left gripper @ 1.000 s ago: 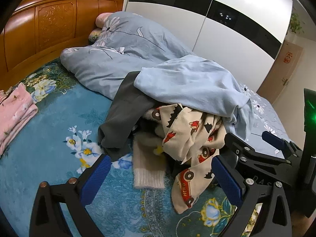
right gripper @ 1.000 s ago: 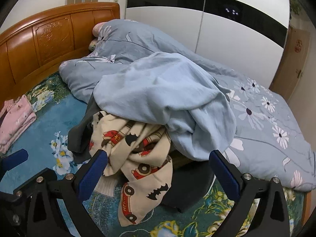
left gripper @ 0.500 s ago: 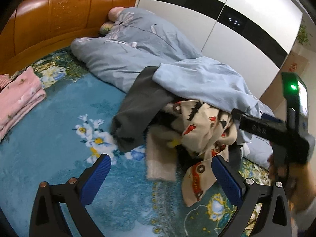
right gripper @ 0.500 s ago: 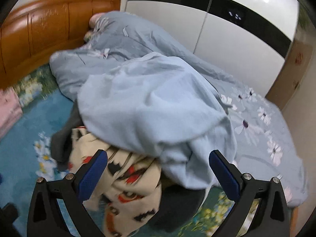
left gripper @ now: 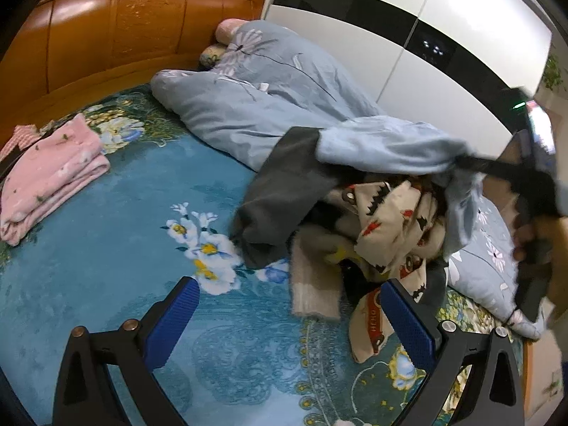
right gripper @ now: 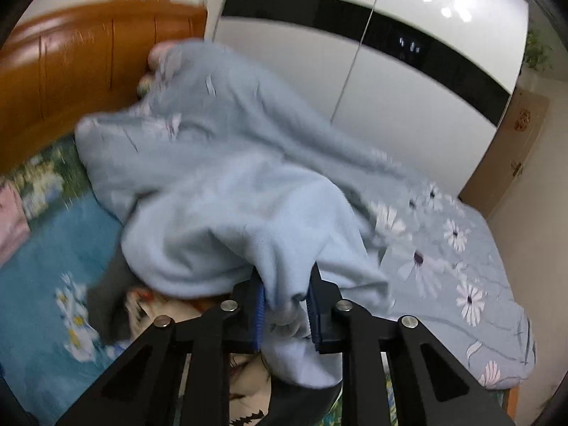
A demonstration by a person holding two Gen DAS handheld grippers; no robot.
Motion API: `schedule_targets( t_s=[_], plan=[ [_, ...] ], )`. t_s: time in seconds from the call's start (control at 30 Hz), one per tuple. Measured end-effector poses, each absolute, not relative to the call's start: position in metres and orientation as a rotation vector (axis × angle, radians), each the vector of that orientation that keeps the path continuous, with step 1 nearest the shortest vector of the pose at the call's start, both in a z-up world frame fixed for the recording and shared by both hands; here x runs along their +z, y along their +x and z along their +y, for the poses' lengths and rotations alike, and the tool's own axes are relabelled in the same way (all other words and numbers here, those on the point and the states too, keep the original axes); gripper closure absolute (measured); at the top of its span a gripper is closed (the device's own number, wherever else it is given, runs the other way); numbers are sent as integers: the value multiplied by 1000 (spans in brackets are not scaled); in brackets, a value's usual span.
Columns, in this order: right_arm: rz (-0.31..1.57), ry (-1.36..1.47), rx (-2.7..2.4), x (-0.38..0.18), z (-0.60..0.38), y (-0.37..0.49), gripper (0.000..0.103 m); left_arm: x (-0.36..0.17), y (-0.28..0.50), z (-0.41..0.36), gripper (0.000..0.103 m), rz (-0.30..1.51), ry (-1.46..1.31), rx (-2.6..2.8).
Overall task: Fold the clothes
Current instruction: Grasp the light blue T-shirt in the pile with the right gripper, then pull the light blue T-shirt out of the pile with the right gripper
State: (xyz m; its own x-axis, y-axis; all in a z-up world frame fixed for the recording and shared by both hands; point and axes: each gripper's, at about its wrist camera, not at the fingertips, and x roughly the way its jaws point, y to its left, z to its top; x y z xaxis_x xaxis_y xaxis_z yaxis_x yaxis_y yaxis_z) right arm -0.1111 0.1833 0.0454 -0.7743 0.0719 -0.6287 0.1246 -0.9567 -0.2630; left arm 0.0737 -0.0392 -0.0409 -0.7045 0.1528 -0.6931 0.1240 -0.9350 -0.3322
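Note:
A heap of clothes lies on the bed: a light blue fleece garment [left gripper: 383,149] on top, a dark grey garment [left gripper: 280,191], a cream cartoon-print piece [left gripper: 387,227] and a beige knit [left gripper: 312,269]. My right gripper [right gripper: 285,305] is shut on a fold of the light blue fleece garment [right gripper: 227,213]; in the left wrist view the right gripper [left gripper: 458,163] bites the fleece at the heap's right side, held by a hand [left gripper: 532,234]. My left gripper [left gripper: 291,316] stands open above the blue floral bedspread [left gripper: 117,248], just short of the heap.
A folded pink garment [left gripper: 49,174] rests at the left near the wooden headboard [left gripper: 117,32]. A grey-blue flowered duvet [left gripper: 269,96] is bunched behind the heap. White wardrobe doors [right gripper: 408,81] stand beyond the bed.
My right gripper has moved in and shut on the light blue fleece, lifting its edge. The left gripper has drawn back and swung left, staying open.

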Motion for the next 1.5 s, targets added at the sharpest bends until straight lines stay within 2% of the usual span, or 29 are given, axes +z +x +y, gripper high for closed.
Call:
schedule_targets(
  t_s=[0.23, 0.43, 0.6, 0.7, 0.87, 0.93, 1.07, 1.2, 1.3, 1.37, 1.5],
  plan=[
    [363, 706, -2889, 141, 176, -47, 84, -33, 89, -56, 0, -672, -1144, 2838],
    [178, 567, -2773, 197, 178, 17, 84, -19, 109, -75, 0, -744, -1061, 2864],
    [175, 502, -2732, 212, 171, 51, 84, -14, 128, -93, 0, -829, -1026, 2872],
    [83, 579, -2723, 208, 178, 46, 84, -10, 141, -100, 0, -854, -1002, 2878],
    [24, 532, -2903, 219, 217, 47, 84, -1, 159, -105, 0, -837, -966, 2900],
    [56, 507, -3017, 218, 236, 55, 84, -1, 163, -106, 0, -848, -953, 2896],
    [193, 817, -3033, 155, 257, 63, 84, -1, 168, -102, 0, -859, -942, 2876],
    [108, 1431, -2796, 22, 270, 78, 84, -2, 171, -93, 0, -846, -934, 2861],
    [-13, 1757, -2522, -66, 259, 102, 85, -6, 173, -87, 0, -860, -949, 2839],
    [-2, 1787, -2393, -96, 229, 117, 85, -8, 176, -83, 0, -833, -969, 2856],
    [68, 1546, -2325, -75, 167, 126, 85, -6, 184, -83, 0, -773, -979, 2899]
  ],
)
